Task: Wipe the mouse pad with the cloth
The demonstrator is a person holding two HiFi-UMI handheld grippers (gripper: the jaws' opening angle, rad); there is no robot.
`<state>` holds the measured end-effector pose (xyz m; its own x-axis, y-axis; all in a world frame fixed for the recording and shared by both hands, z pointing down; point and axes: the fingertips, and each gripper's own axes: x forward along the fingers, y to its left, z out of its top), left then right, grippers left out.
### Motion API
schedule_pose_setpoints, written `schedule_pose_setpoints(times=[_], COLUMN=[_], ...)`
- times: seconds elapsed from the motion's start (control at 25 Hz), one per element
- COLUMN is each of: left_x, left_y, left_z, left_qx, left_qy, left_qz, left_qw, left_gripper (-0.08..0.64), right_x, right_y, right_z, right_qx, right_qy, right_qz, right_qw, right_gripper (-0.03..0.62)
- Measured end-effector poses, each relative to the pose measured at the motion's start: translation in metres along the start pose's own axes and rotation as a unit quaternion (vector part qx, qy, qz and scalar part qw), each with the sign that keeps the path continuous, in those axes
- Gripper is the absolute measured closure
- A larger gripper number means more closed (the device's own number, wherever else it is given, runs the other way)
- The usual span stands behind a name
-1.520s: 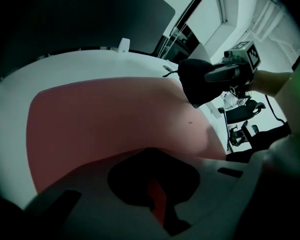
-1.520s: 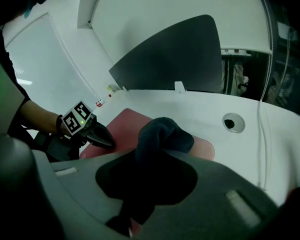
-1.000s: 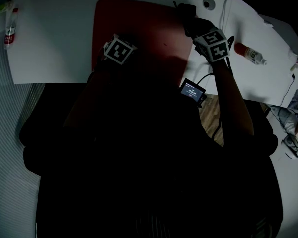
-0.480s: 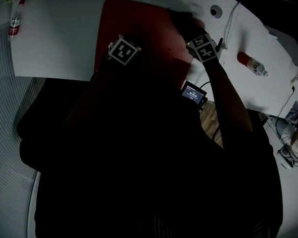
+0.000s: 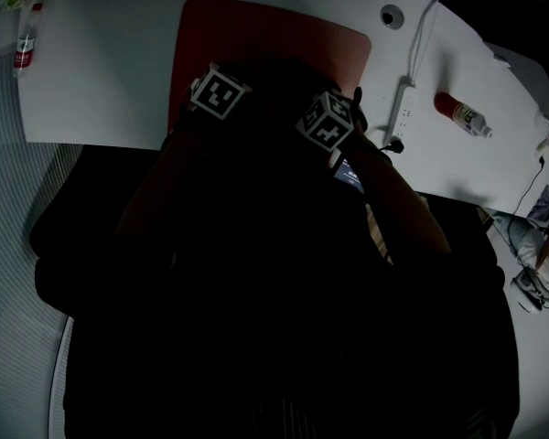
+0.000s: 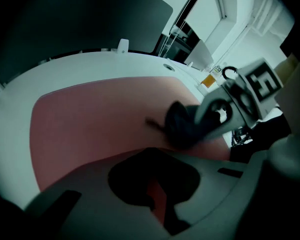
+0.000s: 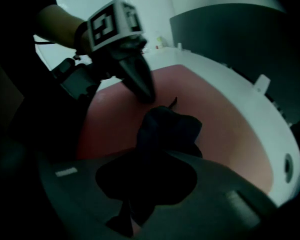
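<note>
Left gripper: jaws together with nothing between them. The tip rests on the mouse pad at about 8 o'clock of its surface. Judge this as the hold-down hand.

Right gripper: jaws clamped on the cloth, a dark bunched wad that spills forward past the jaws.

Cloth location: on the red pad surface, close beside the left gripper's tip, toward the pad's near half.

Change, right gripper: one second ago it worked the pad's far corner at 1 o'clock. It has since swept back to about 5 o'clock, just beside the left gripper.

Change, left gripper: it holds almost the same spot across all three head views.

Meaning for the task: you appear to have completed one stroke, from the far right corner to the near edge. Judge the wipe as under way, with the 11 o'clock area of the pad probably not yet covered.

Hidden, head view: your body and heavy shadow cover the pad's near half. Neither set of jaws nor the cloth can be made out there.

Hidden, gripper views: each gripper's own body blocks the pad's near edge.

Unclear: how firmly the cloth presses on the pad, and whether any dirt remains.
</note>
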<state>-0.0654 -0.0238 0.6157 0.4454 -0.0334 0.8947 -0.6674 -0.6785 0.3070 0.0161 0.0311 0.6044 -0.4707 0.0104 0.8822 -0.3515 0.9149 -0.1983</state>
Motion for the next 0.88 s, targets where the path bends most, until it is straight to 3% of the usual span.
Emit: schedule_pose_setpoints(times=[0.16, 0.24, 0.32, 0.44, 0.52, 0.64, 0.72, 0.88], left_x=[0.000, 0.000, 0.000, 0.000, 0.000, -0.003, -0.003, -0.003], left_y=[0.000, 0.000, 0.000, -0.002, -0.002, 0.003, 0.003, -0.001], left_z=[0.001, 0.002, 0.004, 0.003, 0.002, 0.003, 0.005, 0.003], left_qx=[-0.008, -0.009, -0.007, -0.008, -0.008, -0.007, -0.008, -0.007], left_qy=[-0.001, -0.004, -0.012, -0.011, -0.008, -0.010, -0.014, -0.013], left_qz=[0.005, 0.008, 0.012, 0.011, 0.004, 0.002, 0.003, 0.006], left_qw=[1.0000, 0.9999, 0.9998, 0.9999, 0.9999, 0.9999, 0.9999, 0.9999], left_gripper=[0.552, 0.552, 0.552, 0.552, 0.552, 0.552, 0.552, 0.552], right_x=[0.014, 0.014, 0.011, -0.001, -0.018, -0.042, -0.048, -0.046], right_y=[0.056, 0.058, 0.049, -0.011, -0.073, -0.145, -0.162, -0.155], right_z=[0.004, 0.003, 0.004, -0.009, -0.019, -0.019, -0.018, -0.020], right_qx=[-0.063, -0.075, -0.080, -0.096, -0.034, 0.068, 0.077, 0.087], right_qy=[0.016, 0.018, 0.011, 0.019, 0.016, 0.008, 0.018, 0.028], right_qz=[0.076, 0.103, 0.104, 0.008, -0.046, -0.086, -0.100, -0.141], right_qw=[0.995, 0.992, 0.991, 0.995, 0.998, 0.994, 0.992, 0.986], right_gripper=[0.529, 0.531, 0.532, 0.532, 0.532, 0.532, 0.532, 0.532])
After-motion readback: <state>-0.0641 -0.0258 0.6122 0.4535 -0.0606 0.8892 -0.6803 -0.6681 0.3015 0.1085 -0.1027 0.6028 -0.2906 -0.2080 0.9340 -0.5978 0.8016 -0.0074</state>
